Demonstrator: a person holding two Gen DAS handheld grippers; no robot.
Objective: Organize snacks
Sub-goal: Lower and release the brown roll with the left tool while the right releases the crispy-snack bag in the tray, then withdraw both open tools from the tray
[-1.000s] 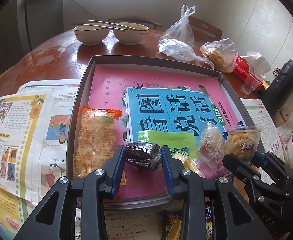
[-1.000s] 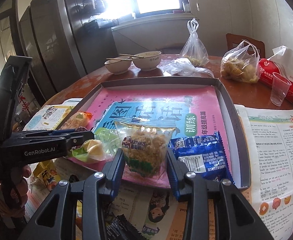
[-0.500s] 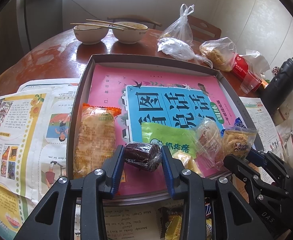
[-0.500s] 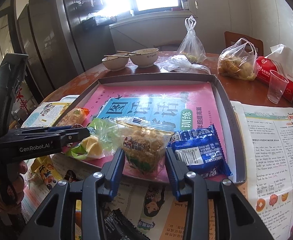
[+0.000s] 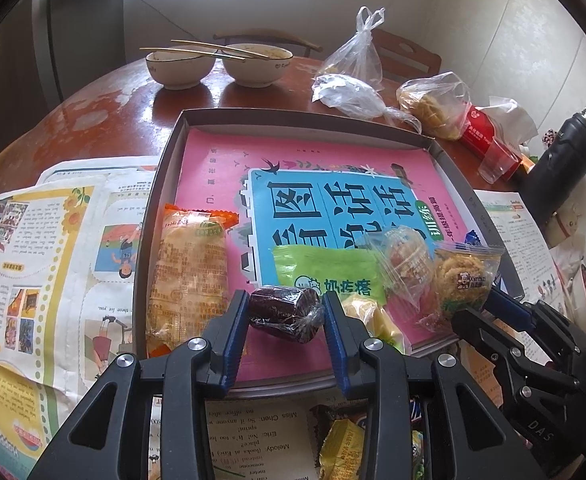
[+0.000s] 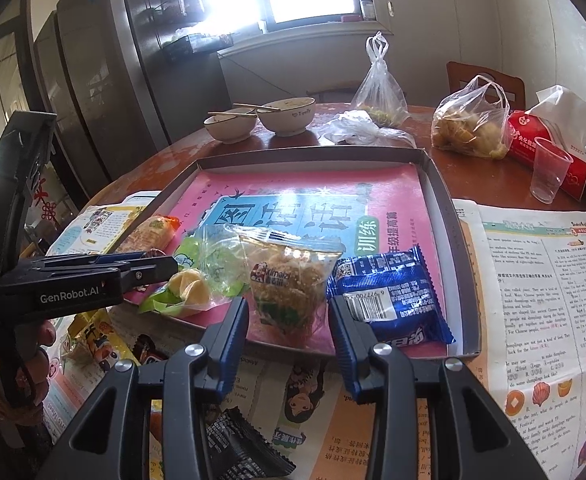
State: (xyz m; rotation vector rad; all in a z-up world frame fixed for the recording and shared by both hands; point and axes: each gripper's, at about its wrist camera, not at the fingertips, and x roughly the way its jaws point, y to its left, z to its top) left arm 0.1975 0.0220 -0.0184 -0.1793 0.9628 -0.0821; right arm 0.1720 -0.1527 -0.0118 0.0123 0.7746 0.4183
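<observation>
A grey tray (image 5: 161, 208), lined with a pink and blue book, lies on the table. My left gripper (image 5: 285, 320) is shut on a dark brown wrapped roll (image 5: 285, 310) over the tray's near edge. An orange packet (image 5: 189, 276) lies to its left and a green packet (image 5: 325, 276) behind it. My right gripper (image 6: 289, 320) is shut on a clear packet of crispy noodle snack (image 6: 289, 280), held upright at the tray's front. A blue packet (image 6: 389, 296) lies right of it. The left gripper (image 6: 161, 266) shows side-on in the right wrist view.
Two bowls with chopsticks (image 5: 217, 64), tied plastic bags (image 5: 353, 80), a red tissue pack (image 6: 533, 144), a clear cup (image 6: 549, 176) and a black flask (image 5: 565, 156) stand beyond the tray. Newspapers (image 5: 45, 248) flank it. Loose snack packets (image 6: 237, 448) lie on paper below my grippers.
The noodle packet in my right gripper has crept slightly left in the left wrist view, showing more of the green packet. Both grips are the same.
</observation>
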